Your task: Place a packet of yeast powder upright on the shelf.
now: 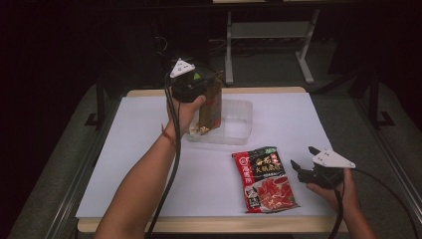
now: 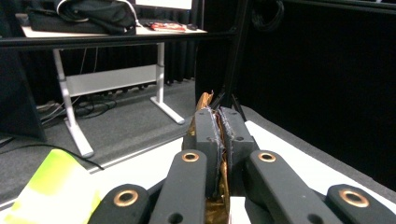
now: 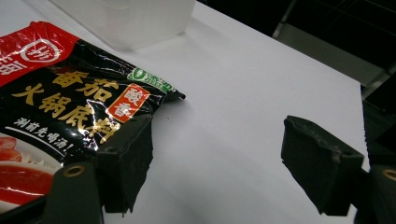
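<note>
A clear plastic tub [image 1: 234, 122] sits near the far middle of the white table [image 1: 139, 149]. The left gripper [image 1: 209, 79] has its jaws clamped on the top edge of a brown-and-gold packet [image 1: 211, 107], which hangs upright with its lower end in the tub's left part. Nearer the person than the tub lies a red-and-black sauce pouch [image 1: 263, 179] printed with Chinese characters. Just right of the pouch, the right gripper [image 1: 301, 164] rests with its jaws spread wide, holding nothing.
</note>
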Demonstrator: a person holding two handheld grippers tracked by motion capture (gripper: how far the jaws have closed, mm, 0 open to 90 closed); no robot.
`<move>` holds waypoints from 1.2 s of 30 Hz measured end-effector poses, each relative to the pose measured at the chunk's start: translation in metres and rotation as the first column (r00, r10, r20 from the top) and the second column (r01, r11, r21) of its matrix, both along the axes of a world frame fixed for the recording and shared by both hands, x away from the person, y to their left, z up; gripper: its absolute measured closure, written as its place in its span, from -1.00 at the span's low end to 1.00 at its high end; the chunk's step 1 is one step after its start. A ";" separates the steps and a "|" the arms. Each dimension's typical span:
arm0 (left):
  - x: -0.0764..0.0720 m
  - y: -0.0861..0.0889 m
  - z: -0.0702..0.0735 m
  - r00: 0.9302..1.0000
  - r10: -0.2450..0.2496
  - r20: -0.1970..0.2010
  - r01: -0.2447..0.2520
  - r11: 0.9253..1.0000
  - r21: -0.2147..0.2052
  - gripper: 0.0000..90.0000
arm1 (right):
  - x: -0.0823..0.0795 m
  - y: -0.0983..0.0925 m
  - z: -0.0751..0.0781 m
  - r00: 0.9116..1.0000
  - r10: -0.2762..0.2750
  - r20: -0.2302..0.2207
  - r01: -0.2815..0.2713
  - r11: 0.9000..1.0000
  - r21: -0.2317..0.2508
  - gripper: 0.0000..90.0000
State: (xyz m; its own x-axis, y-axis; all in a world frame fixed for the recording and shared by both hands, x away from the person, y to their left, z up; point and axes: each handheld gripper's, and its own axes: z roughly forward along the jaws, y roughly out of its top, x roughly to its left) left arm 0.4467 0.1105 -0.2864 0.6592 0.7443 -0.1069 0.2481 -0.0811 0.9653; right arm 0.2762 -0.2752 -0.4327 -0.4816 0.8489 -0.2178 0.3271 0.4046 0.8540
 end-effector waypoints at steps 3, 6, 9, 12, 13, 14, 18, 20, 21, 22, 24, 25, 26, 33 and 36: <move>0.008 -0.004 -0.003 1.000 0.018 -0.011 -0.018 1.000 0.000 0.93 | 0.000 0.000 0.000 1.000 -0.001 0.001 0.001 1.000 0.001 -0.46; 0.015 -0.008 -0.005 0.999 0.045 -0.011 -0.045 0.999 0.006 0.93 | 0.000 0.000 0.000 1.000 -0.002 0.001 0.002 1.000 0.003 -0.46; 0.021 -0.013 -0.009 0.997 0.071 -0.016 -0.070 0.997 0.018 0.92 | 0.001 0.001 0.000 1.000 -0.001 -0.002 0.001 1.000 0.001 -0.46; 0.028 -0.016 -0.014 0.995 0.094 -0.028 -0.094 0.996 0.010 0.92 | 0.001 0.000 0.000 1.000 0.000 -0.001 0.000 1.000 0.002 -0.46; 0.029 -0.017 -0.016 0.994 0.105 -0.028 -0.105 0.994 0.004 0.92 | 0.001 0.000 0.000 1.000 0.000 0.000 0.000 1.000 0.002 -0.46; 0.032 -0.018 -0.019 0.993 0.110 -0.039 -0.111 0.994 -0.009 0.92 | 0.001 0.000 0.000 1.000 0.000 -0.001 0.000 1.000 0.004 -0.46; 0.037 -0.022 -0.027 0.990 0.133 -0.056 -0.133 0.991 -0.006 0.92 | 0.001 0.000 -0.001 1.000 -0.001 -0.003 0.001 1.000 0.004 -0.46; 0.039 -0.023 -0.031 0.989 0.138 -0.057 -0.139 0.990 -0.015 0.92 | 0.001 0.000 -0.001 1.000 0.001 -0.003 -0.001 1.000 0.004 -0.46; 0.040 -0.024 -0.033 0.989 0.137 -0.061 -0.138 0.990 -0.018 0.92 | 0.001 0.000 -0.001 1.000 0.001 -0.004 -0.001 1.000 0.004 -0.46; 0.041 -0.025 -0.035 0.988 0.138 -0.064 -0.140 0.990 -0.017 0.92 | 0.001 0.000 -0.001 1.000 0.000 -0.004 0.000 1.000 0.004 -0.46; 0.041 -0.026 -0.039 0.988 0.136 -0.068 -0.138 0.990 -0.025 0.92 | 0.001 -0.001 -0.001 1.000 -0.002 -0.005 0.002 1.000 0.005 -0.46; 0.041 -0.027 -0.041 0.988 0.134 -0.072 -0.137 0.990 -0.028 0.92 | 0.001 -0.001 -0.001 1.000 -0.002 -0.005 0.002 1.000 0.004 -0.46; 0.040 -0.028 -0.043 0.989 0.133 -0.071 -0.135 0.991 -0.024 0.91 | 0.001 -0.001 -0.001 1.000 -0.003 -0.006 0.003 1.000 0.005 -0.46; 0.033 -0.031 -0.054 0.993 0.101 -0.068 -0.102 0.995 -0.011 0.91 | 0.002 -0.002 -0.002 1.000 -0.002 -0.007 0.002 1.000 0.002 -0.46; 0.032 -0.030 -0.057 0.992 0.097 -0.077 -0.097 0.995 -0.004 0.90 | 0.002 -0.001 -0.002 1.000 -0.004 -0.011 0.004 1.000 0.003 -0.46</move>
